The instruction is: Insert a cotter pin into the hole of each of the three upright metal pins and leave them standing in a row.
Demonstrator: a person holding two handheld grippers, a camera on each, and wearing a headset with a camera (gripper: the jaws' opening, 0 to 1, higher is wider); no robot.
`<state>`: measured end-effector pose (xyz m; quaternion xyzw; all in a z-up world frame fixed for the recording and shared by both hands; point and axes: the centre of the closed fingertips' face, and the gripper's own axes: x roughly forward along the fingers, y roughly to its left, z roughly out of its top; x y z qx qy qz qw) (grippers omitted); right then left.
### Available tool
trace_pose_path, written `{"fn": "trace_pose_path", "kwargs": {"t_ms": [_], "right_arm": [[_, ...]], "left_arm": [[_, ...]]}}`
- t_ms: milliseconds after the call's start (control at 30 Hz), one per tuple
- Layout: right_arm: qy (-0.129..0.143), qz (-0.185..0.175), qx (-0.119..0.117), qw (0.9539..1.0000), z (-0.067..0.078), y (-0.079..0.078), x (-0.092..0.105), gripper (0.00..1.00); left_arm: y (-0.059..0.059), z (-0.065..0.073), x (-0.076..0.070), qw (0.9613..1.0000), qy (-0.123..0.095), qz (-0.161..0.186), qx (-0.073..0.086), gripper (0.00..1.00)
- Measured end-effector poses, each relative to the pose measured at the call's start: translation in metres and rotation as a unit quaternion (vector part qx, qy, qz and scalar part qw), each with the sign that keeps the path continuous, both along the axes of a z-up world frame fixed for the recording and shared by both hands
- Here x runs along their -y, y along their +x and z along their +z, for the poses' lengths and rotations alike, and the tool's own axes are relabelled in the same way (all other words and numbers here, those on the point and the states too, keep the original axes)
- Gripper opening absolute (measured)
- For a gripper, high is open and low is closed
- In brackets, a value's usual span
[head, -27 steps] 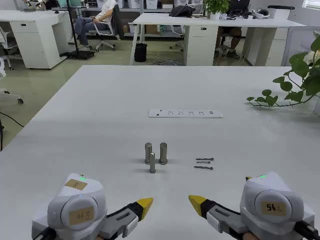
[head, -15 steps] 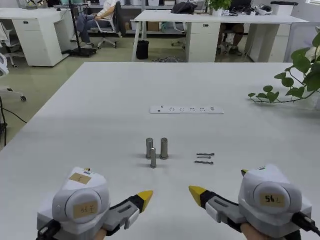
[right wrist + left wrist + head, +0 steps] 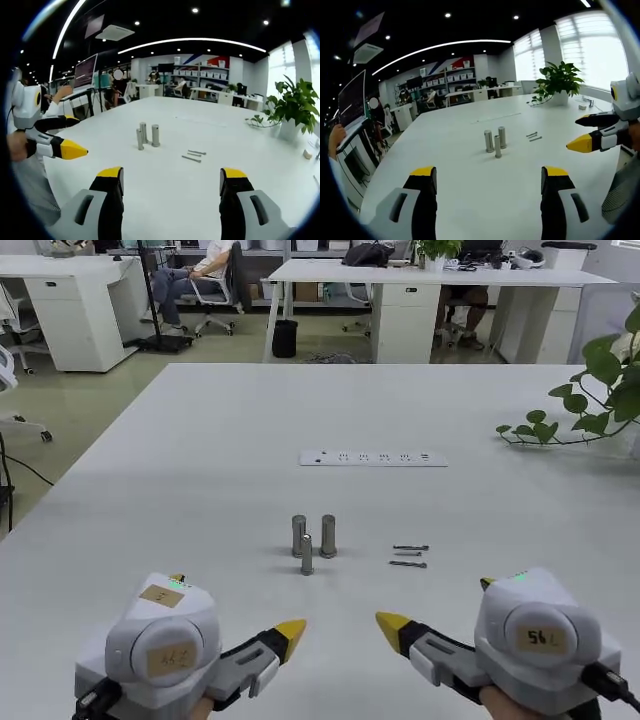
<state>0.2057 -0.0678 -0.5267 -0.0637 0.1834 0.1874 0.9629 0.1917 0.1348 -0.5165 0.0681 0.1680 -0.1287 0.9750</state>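
Metal pins (image 3: 312, 543): three, upright, tight cluster on table (image 3: 200, 490). Cotter pins (image 3: 409, 556) lie flat just right of cluster, not touching. Power strip (image 3: 372, 458) beyond cluster. Left gripper (image 3: 489, 173) and right gripper (image 3: 172, 173) hover nearer than cluster, jaws spread wide, holding nothing.

White power strip (image 3: 372, 458) mid-table (image 3: 150, 490) — leafy plant (image 3: 600, 390) at right edge.

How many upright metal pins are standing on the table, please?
3. The left rear metal pin and the right rear metal pin stand side by side; the front metal pin stands just before them, between the two. None appears hidden.
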Motion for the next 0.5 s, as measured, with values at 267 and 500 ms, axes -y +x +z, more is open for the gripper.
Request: {"fn": "trace_pose_path", "kwargs": {"t_ms": [267,500], "right_arm": [[-0.003,0.003,0.001,1.0000,0.0001,-0.0004,-0.0007,0.76],[-0.005,0.004,0.002,1.0000,0.0004,-0.0003,-0.0008,0.76]], "left_arm": [[0.0000,0.0007,-0.0005,1.0000,0.000,0.001,0.001,0.83],[0.0002,0.0010,-0.0004,1.0000,0.000,0.001,0.002,0.82]]}}
